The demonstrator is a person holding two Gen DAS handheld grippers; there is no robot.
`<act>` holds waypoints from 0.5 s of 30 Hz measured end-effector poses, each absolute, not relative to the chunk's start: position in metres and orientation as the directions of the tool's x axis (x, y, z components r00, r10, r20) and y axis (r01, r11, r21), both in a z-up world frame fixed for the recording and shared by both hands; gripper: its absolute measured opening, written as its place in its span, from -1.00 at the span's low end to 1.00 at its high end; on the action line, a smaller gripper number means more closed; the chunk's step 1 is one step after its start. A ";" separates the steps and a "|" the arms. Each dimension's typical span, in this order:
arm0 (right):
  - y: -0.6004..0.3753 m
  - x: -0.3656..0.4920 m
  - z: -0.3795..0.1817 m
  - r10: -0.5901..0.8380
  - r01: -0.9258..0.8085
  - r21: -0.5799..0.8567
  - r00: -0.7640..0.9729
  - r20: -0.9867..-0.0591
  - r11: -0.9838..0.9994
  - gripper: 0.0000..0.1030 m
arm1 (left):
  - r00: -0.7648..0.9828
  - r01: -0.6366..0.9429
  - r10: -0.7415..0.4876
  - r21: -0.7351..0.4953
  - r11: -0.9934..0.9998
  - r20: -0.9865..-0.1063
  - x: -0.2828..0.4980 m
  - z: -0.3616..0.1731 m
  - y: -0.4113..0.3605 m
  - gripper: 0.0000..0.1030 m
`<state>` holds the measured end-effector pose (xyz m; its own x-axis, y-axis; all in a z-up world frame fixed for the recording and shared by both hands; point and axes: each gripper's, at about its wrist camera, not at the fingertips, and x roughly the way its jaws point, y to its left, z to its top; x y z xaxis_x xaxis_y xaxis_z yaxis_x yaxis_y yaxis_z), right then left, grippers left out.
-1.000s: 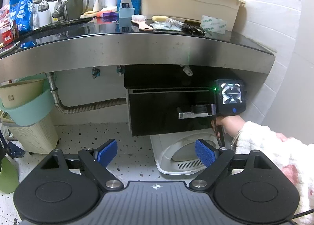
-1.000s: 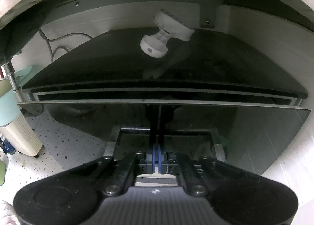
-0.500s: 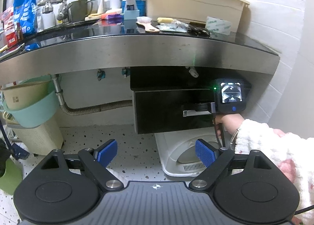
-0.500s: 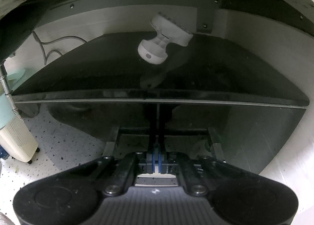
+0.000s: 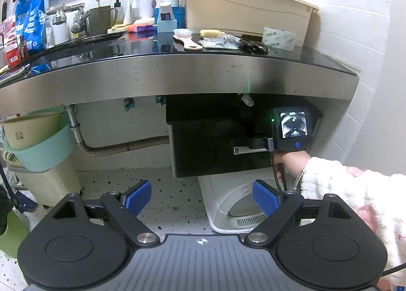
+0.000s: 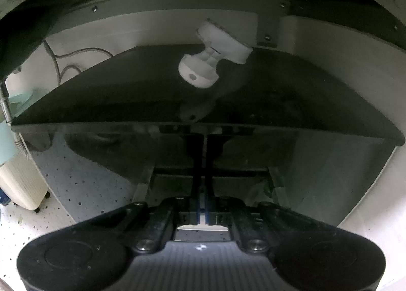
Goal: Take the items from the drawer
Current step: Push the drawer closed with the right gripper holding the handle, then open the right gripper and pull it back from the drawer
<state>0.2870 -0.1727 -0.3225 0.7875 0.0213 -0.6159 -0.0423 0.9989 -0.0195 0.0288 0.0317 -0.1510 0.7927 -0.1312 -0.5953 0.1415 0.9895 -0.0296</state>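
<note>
A glossy black drawer [image 5: 203, 149] hangs under the steel-edged counter [image 5: 177, 75]. My right gripper [image 5: 256, 144] is at the drawer's metal handle [image 5: 243, 149]; in the right wrist view its fingers [image 6: 202, 184] are closed together on the handle bar [image 6: 177, 171] against the drawer front [image 6: 317, 169]. The drawer looks closed, so its contents are hidden. A white knob-shaped object [image 6: 210, 62] lies on the black top above the drawer. My left gripper [image 5: 201, 199] is open and empty, held back above the floor.
A white appliance [image 5: 228, 204] stands on the floor below the drawer. Stacked plastic basins [image 5: 35, 144] and a ribbed bin [image 5: 48, 184] stand at left by a drain hose [image 5: 121, 147]. The countertop carries bottles, a cream tub [image 5: 248, 9] and toiletries. A tiled wall [image 5: 368, 88] is at right.
The gap at the drawer's top edge, visible a second ago, has gone: the drawer front now sits flush. The left gripper view has shifted slightly left, still open.
</note>
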 end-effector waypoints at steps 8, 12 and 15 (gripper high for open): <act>-0.188 0.274 -0.316 0.025 -0.022 0.013 0.797 -0.604 1.000 -0.27 | 0.796 0.136 -0.134 -0.041 0.990 -0.590 0.033 -0.151 0.031 0.69; -0.195 0.256 -0.312 0.053 -0.038 0.038 0.792 -0.609 0.999 -0.24 | 0.803 0.133 -0.139 -0.053 0.990 -0.580 0.037 -0.153 0.029 0.69; -0.202 0.240 -0.304 0.064 -0.036 0.059 0.796 -0.602 0.998 -0.11 | 0.799 0.140 -0.154 -0.070 0.988 -0.581 0.041 -0.156 0.028 0.69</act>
<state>0.2402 -0.2023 -0.3038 0.7961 0.0644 -0.6017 -0.0357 0.9976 0.0595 0.0409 0.0277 -0.1555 0.7988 -0.1542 -0.5814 0.1397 0.9877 -0.0701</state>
